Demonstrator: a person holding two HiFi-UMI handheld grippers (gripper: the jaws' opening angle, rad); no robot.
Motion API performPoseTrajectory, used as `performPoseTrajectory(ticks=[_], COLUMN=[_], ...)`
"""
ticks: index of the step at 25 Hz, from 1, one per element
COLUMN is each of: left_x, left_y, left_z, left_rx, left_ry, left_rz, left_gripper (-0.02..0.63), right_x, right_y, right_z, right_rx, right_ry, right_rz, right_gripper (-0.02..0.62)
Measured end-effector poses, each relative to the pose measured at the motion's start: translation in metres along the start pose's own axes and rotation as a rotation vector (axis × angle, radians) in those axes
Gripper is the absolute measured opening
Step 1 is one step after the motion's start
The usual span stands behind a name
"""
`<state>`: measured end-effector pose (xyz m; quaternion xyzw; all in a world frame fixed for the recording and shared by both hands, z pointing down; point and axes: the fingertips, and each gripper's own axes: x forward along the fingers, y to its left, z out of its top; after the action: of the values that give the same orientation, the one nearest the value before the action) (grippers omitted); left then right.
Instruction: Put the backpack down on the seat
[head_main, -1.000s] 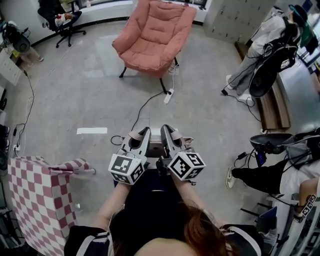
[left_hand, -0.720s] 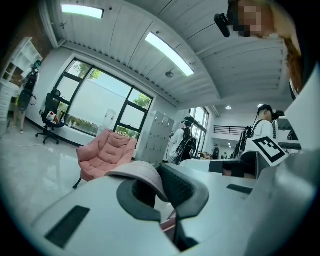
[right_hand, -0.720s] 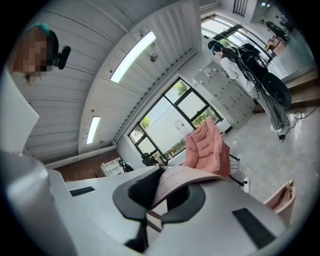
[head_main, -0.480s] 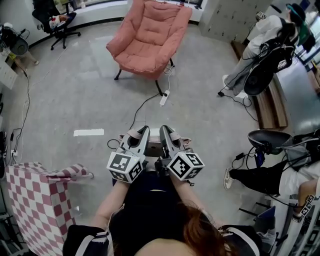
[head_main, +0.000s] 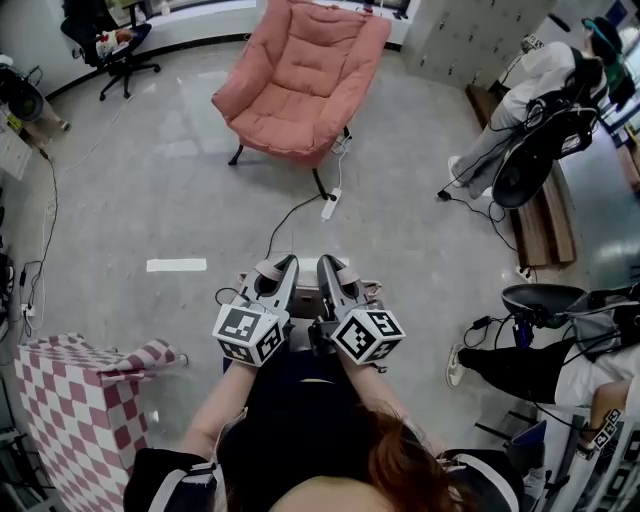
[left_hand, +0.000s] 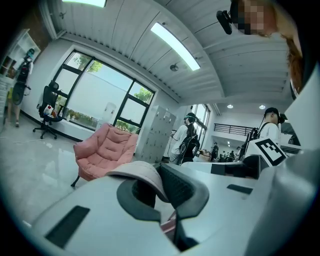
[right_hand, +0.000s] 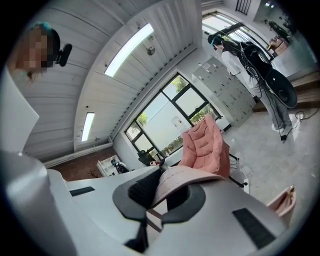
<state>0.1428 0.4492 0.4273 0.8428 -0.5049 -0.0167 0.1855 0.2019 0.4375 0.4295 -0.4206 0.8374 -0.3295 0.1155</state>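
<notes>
left tongs and right tongs side by side, each clamped on a pink backpack strap. backpack hangs under them above the floor, well apart from the pink armchair, in front of its seat.

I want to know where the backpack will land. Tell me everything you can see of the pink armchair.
The armchair is salmon pink, wide and thickly padded, with quilted channels down its back, in what looks like soft fabric. It stands upright on thin dark legs on the grey floor, its front toward the person. Nothing lies on its seat. A white power strip lies on the floor by one front leg.
</notes>
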Motion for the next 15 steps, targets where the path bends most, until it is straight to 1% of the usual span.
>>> performPoseTrajectory(ticks=[4, 9, 15], left_x=[0.015, 0.034, 0.048], left_y=[0.023, 0.046, 0.082], left_z=[0.01, 0.032, 0.054], left_rx=[-0.016, 0.001, -0.009], left_ry=[0.002, -0.012, -0.017], left_rz=[-0.003, -0.004, -0.004], left_gripper=[0.017, 0.017, 0.017], right_x=[0.028, 0.06, 0.105], right_y=[-0.003, -0.002, 0.005], right_z=[0.005, 0.018, 0.025], right_rx=[0.052, 0.043, 0.029], right_ry=[-0.006, -0.02, -0.011], right_rz=[-0.008, -0.005, -0.004], right_gripper=[0.034, 0.034, 0.034])
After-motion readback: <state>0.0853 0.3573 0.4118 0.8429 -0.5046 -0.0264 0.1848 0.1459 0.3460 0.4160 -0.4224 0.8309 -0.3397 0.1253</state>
